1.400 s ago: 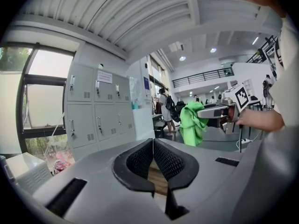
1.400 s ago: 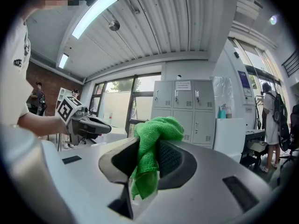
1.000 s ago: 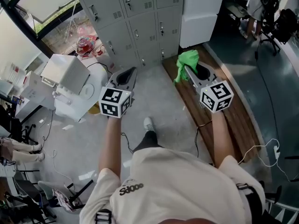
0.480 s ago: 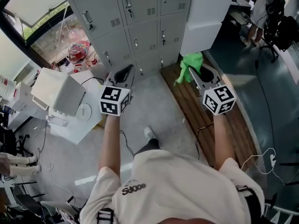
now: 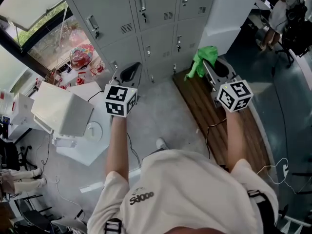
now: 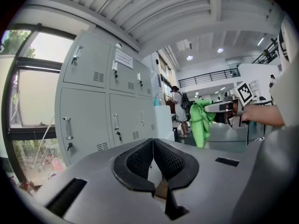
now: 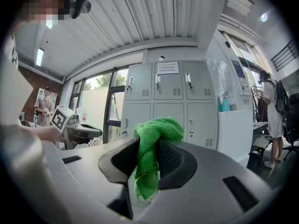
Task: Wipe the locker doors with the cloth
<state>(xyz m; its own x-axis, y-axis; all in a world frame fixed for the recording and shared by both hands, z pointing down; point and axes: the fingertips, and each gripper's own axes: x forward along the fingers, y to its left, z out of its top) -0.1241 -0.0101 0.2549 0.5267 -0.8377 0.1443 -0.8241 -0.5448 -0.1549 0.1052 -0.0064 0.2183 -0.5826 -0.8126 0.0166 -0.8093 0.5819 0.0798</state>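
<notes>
Grey metal lockers with handles and vents stand ahead of me; the same lockers fill the left gripper view and the lockers sit mid-frame in the right gripper view. My right gripper is shut on a green cloth, which bunches above the jaws and hangs below them as the cloth. The cloth also shows from the left gripper. My left gripper is shut with nothing between its pads, a short way from the lower locker doors. Both are held apart from the doors.
A white cabinet stands right of the lockers. A wooden board lies on the floor under my right arm. White boxes sit at the left, coloured clutter behind them by the window. People stand at the far right.
I have stepped closer to the lockers, which now fill more of the head view. Both grippers moved forward with me; the cloth stays clamped in the right one.
</notes>
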